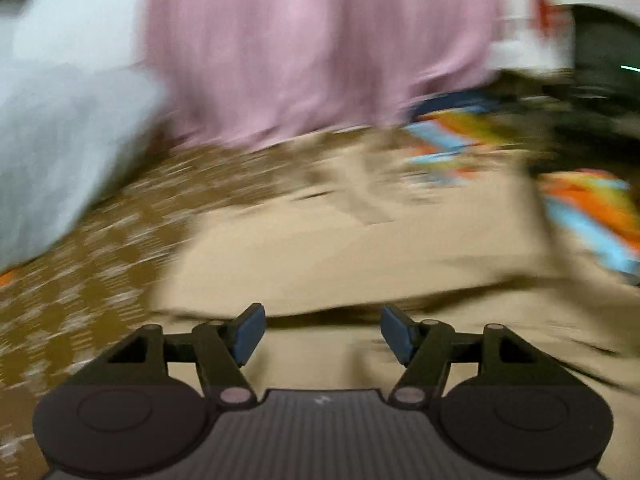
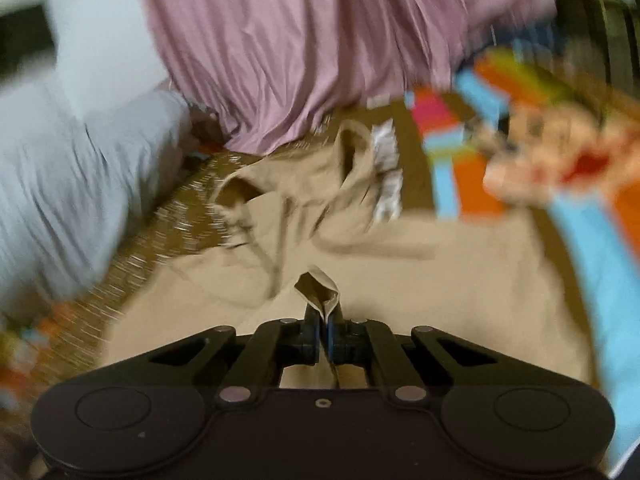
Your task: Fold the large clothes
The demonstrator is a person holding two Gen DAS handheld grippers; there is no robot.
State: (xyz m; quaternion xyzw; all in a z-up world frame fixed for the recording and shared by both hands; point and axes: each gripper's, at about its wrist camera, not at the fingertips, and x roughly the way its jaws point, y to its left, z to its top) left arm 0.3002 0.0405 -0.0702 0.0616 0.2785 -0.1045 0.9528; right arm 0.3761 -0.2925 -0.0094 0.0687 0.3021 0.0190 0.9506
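Beige garment (image 2: 400, 280) lies crumpled below the pink cloth (image 2: 300, 40); right gripper (image 2: 324, 320) pinches its fold, left gripper (image 1: 322, 334) gapes empty.

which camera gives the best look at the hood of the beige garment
The right wrist view: the hood of the beige garment lies open there, fairly sharp. The left wrist view shows only blurred beige cloth; no hood can be made out.
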